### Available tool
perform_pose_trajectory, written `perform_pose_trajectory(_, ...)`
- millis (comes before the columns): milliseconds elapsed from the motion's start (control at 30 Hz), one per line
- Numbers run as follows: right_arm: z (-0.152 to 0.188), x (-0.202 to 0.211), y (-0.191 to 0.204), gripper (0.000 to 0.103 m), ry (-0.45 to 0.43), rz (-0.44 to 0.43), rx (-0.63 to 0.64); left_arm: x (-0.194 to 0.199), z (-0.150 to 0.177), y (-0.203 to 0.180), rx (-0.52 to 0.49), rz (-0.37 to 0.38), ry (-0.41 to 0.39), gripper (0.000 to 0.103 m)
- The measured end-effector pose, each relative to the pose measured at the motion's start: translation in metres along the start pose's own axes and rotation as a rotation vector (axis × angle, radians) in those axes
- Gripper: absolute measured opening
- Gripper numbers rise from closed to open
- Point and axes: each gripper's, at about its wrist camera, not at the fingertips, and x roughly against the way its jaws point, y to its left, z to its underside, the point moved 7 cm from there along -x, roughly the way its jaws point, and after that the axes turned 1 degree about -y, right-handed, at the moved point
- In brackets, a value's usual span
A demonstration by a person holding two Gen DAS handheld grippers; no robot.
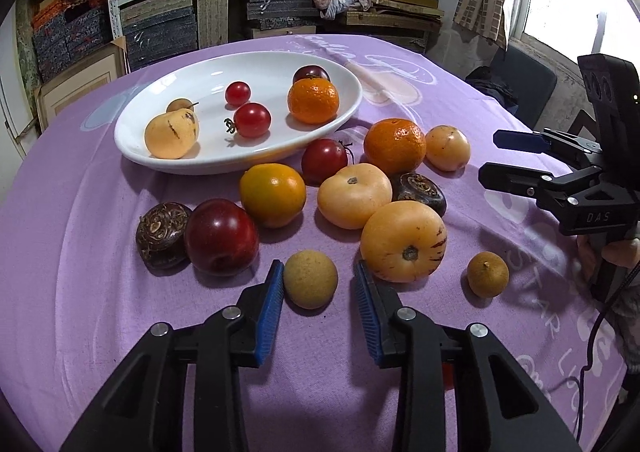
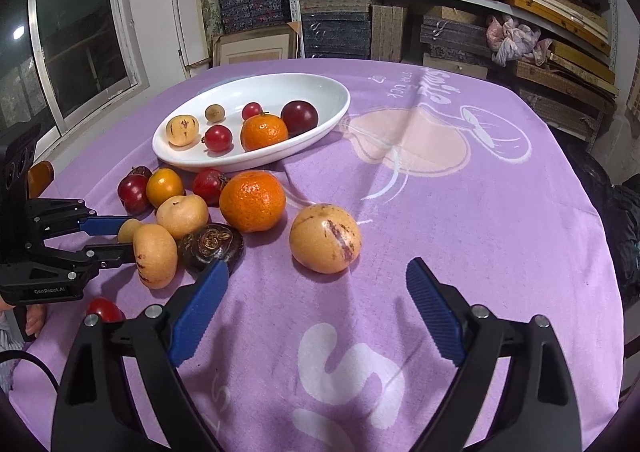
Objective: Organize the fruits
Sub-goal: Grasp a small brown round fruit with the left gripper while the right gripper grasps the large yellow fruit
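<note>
Longan (image 1: pixel 310 279) sits between left tongs (image 1: pixel 318 284), spread but narrowed, left pad touching, right pad apart; right tongs (image 2: pixel 316 276) spread wide, empty, farther off.

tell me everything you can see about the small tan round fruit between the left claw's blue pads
The small tan fruit is round, with dull, finely speckled, longan-like skin and no stem showing. It rests on the purple tablecloth, nearest the camera among the loose fruit, outside the white dish. It lies between the pads of the left claw: one pad is against its side, the other stands a little clear. No other fruit touches it in the left wrist view.
</note>
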Motion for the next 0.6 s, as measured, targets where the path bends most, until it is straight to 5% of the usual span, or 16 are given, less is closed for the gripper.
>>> perform_pose_trajectory(200,-0.009,-0.022,0.001,0.073,0.044,-0.009,0.006,-0.001,0.000,0.000,0.015,0.011,0.008,0.035)
perform_pose_trajectory(433,-0.008,-0.036,-0.005,0.045,0.094,-0.042,-0.044,-0.001,-0.001,0.002,0.026,0.025,0.006,0.033)
perform_pose_trajectory(600,-0.006,-0.041,-0.006,0.045,0.119,-0.042,-0.044,-0.001,-0.001,0.000,0.023,0.035,0.007,0.027)
